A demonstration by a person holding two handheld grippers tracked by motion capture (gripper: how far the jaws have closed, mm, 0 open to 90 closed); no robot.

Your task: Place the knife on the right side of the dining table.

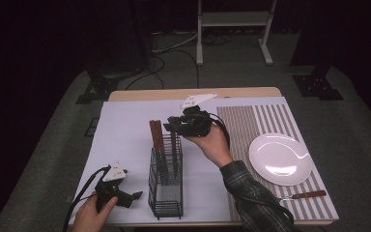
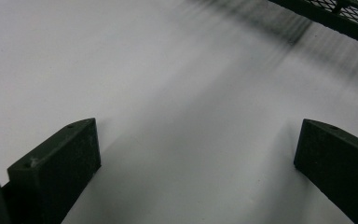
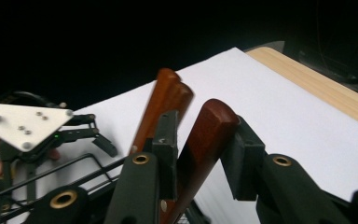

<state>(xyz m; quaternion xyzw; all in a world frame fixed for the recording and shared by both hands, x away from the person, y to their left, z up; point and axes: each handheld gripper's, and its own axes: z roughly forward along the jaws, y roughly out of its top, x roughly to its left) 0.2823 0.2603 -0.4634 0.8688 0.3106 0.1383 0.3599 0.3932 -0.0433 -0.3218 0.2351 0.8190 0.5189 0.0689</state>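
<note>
Overhead arrangement of a table covered by one white sheet [image 1: 125,130] at left and one striped placemat [image 1: 251,121] at right. One black wire caddy [image 1: 165,186] stands on the sheet and holds three wooden-handled utensils: two handles [image 1: 155,135] rise side by side at its far left, and a third handle [image 1: 173,140] stands just right of them. The right gripper [image 1: 174,126], held above the caddy, has its jaws closed on this third handle [image 3: 205,140], as the right gripper view confirms; the pair [image 3: 165,105] stands just behind it. The left gripper [image 1: 136,195] rests low on the sheet just left of the caddy, its jaws spread wide with nothing between them. One white plate [image 1: 280,159] lies on the placemat, and one further wooden-handled utensil [image 1: 306,195] lies near its front edge.
</note>
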